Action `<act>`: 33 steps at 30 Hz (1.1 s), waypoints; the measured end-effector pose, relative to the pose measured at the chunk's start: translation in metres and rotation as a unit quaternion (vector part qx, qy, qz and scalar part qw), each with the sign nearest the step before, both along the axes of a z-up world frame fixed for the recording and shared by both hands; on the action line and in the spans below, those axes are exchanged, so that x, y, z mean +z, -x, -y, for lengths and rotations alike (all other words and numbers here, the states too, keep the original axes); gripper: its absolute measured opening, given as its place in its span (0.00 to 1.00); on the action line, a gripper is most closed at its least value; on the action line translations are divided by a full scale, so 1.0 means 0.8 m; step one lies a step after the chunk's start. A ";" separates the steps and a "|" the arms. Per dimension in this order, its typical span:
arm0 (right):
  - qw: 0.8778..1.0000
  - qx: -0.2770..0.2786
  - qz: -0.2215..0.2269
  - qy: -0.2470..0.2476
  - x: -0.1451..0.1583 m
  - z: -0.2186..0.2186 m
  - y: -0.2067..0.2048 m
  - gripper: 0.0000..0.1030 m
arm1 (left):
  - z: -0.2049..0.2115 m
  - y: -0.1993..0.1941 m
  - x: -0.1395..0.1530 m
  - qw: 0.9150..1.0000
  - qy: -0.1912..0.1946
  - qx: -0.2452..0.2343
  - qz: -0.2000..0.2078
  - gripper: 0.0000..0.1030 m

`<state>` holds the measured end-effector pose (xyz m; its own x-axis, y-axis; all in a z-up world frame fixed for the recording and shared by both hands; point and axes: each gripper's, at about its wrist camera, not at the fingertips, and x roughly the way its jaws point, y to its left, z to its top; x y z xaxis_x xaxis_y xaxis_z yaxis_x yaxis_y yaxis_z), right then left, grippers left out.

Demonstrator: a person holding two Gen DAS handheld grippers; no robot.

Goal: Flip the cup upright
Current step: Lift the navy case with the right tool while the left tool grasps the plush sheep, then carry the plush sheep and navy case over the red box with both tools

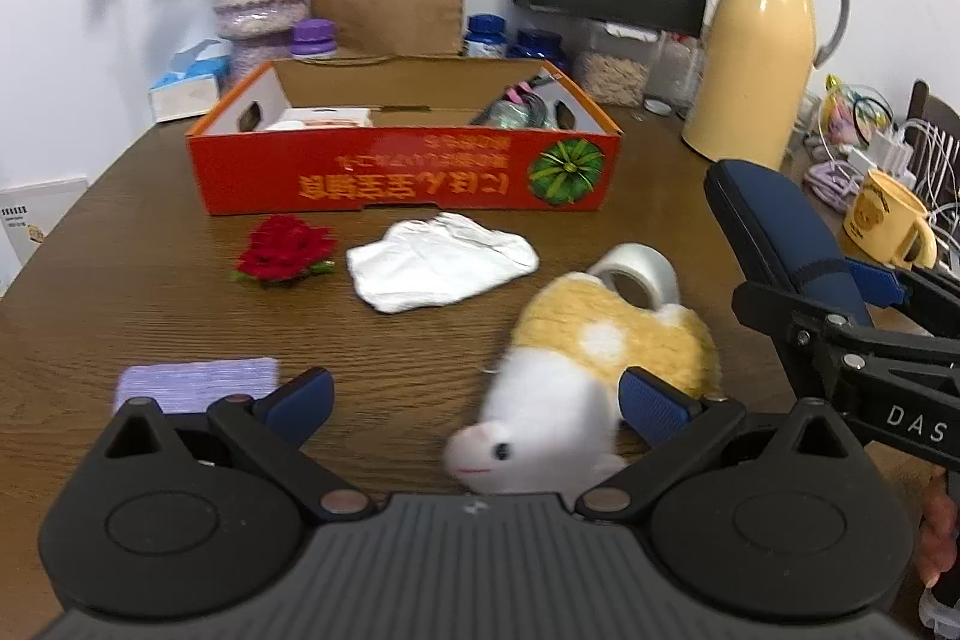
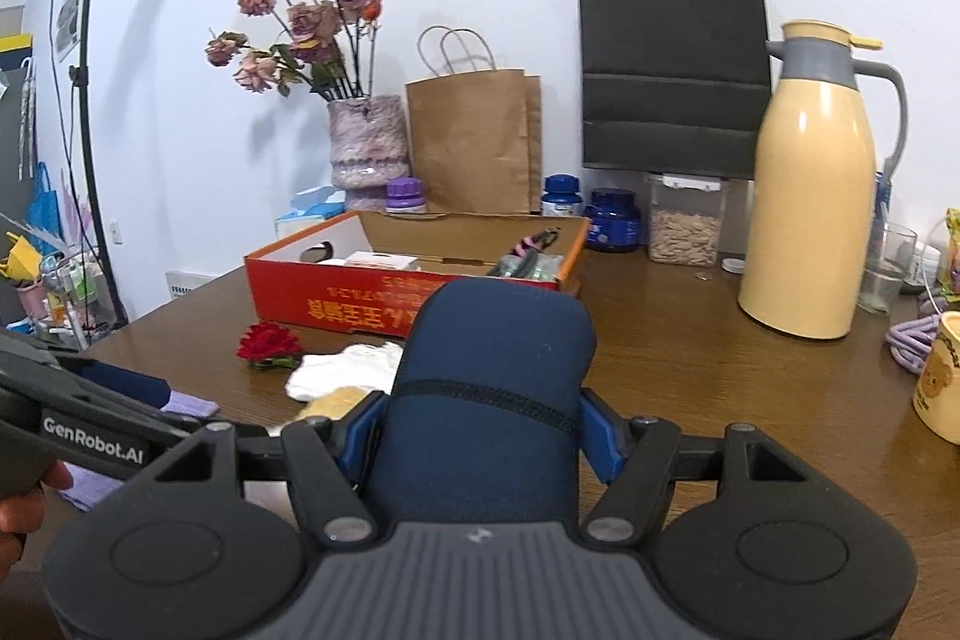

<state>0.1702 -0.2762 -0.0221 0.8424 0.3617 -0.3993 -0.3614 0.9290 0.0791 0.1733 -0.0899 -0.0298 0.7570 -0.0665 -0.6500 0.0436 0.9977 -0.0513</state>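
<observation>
A yellow mug (image 1: 888, 220) with a bear print stands at the table's right edge, handle to the right; its left side shows in the right wrist view (image 2: 942, 382). My right gripper (image 2: 480, 430) is shut on a dark blue soft case (image 2: 492, 358), held tilted above the table just left of the mug (image 1: 774, 220). My left gripper (image 1: 477, 400) is open low over the table. A blurred white and yellow plush toy (image 1: 576, 370) lies between its fingers, against the right pad (image 1: 654, 406). Neither gripper touches the mug.
An orange cardboard box (image 1: 402, 172) sits mid-table, with a red flower (image 1: 285, 250), a white cloth (image 1: 438, 262), a tape roll (image 1: 636, 274) and a purple cloth (image 1: 198, 382) in front. A yellow thermos (image 1: 762, 46), cables, jars, bags and a vase line the back and right.
</observation>
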 end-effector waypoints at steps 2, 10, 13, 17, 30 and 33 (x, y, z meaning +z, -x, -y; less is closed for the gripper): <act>1.000 -0.002 0.000 -0.002 -0.003 0.008 -0.003 0.64 | 0.009 -0.003 -0.004 1.000 -0.003 -0.005 -0.004 1.00; 1.000 -0.003 0.002 -0.021 -0.017 0.028 -0.009 0.64 | 0.033 -0.016 -0.025 0.999 -0.018 -0.013 -0.027 1.00; 1.000 0.000 0.004 -0.026 -0.020 0.030 -0.009 0.64 | 0.036 -0.020 -0.034 0.999 -0.020 -0.014 -0.032 1.00; 1.000 0.001 0.017 -0.023 -0.021 0.030 -0.003 0.64 | 0.038 -0.025 -0.042 0.999 -0.027 -0.007 -0.035 1.00; 1.000 -0.001 0.027 -0.007 -0.024 0.022 0.002 0.64 | 0.036 -0.020 -0.042 0.999 -0.022 -0.014 -0.021 0.58; 1.000 -0.005 0.029 -0.005 -0.023 0.020 0.001 0.64 | 0.033 -0.016 -0.038 1.000 -0.022 -0.012 -0.014 0.58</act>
